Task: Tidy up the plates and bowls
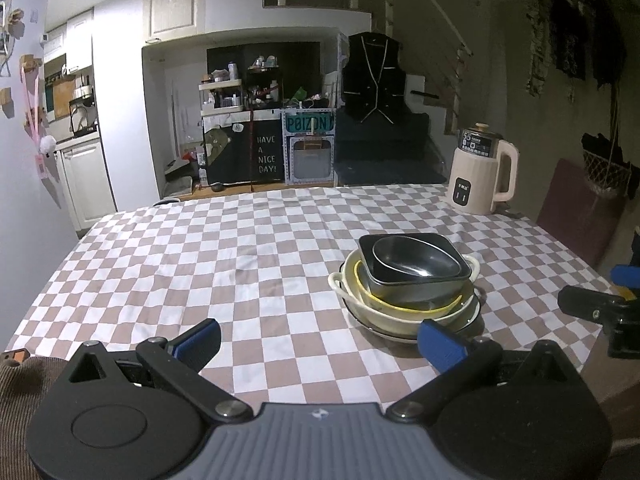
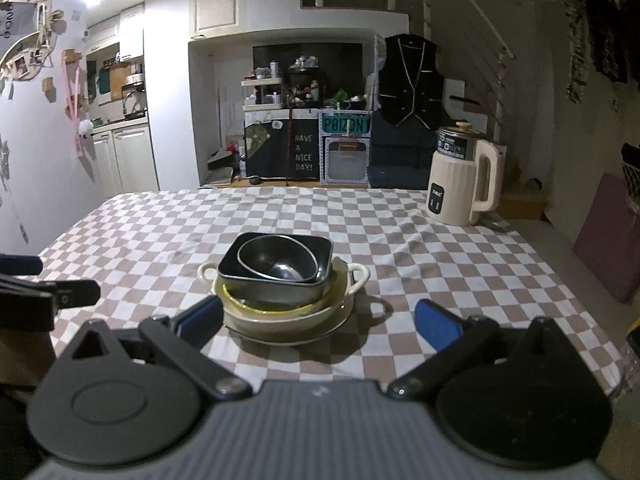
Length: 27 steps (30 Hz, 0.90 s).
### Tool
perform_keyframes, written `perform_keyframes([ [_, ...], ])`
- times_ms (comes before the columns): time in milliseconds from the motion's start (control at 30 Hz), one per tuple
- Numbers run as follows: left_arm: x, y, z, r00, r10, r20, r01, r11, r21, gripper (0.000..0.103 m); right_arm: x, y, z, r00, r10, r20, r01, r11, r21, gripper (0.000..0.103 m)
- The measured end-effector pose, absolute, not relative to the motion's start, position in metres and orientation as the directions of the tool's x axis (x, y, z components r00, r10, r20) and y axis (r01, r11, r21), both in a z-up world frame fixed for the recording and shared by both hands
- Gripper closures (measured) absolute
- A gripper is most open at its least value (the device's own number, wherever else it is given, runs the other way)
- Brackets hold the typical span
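1. dishes sit nested in one stack (image 2: 280,292) on the checked tablecloth (image 1: 200,260), at 12 o'clock of the right gripper (image 2: 318,322) and 1 o'clock of the left gripper (image 1: 320,340)
2. both grippers have fingers spread wide, holding nothing
3. dark oval bowl (image 2: 278,260) lies tilted in the square dish (image 2: 316,246); a one-sided lift could tip it out
4. kettle (image 1: 482,176) stands well apart at 1 o'clock

A lived-in home: checkered tablecloth (image 1: 240,248), electric kettle (image 1: 482,170), kitchen cabinets (image 1: 86,180), staircase (image 1: 444,40) behind.
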<state>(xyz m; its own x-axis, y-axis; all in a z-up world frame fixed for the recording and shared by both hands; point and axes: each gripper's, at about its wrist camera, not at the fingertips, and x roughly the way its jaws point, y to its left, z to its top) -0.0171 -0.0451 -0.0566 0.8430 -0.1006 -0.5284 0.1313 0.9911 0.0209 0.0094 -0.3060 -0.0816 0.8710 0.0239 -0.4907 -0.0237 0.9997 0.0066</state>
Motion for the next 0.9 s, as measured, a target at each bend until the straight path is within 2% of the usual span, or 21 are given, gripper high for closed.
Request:
perform_keyframes([
  [900, -0.021, -0.042, -0.068, 0.840, -0.098, -0.533, 0.123, 0.992, 0.011, 0.000, 0.006, -0.305, -0.088, 0.871, 0.030, -0.490, -0.033, 0.999, 0.002, 0.001],
])
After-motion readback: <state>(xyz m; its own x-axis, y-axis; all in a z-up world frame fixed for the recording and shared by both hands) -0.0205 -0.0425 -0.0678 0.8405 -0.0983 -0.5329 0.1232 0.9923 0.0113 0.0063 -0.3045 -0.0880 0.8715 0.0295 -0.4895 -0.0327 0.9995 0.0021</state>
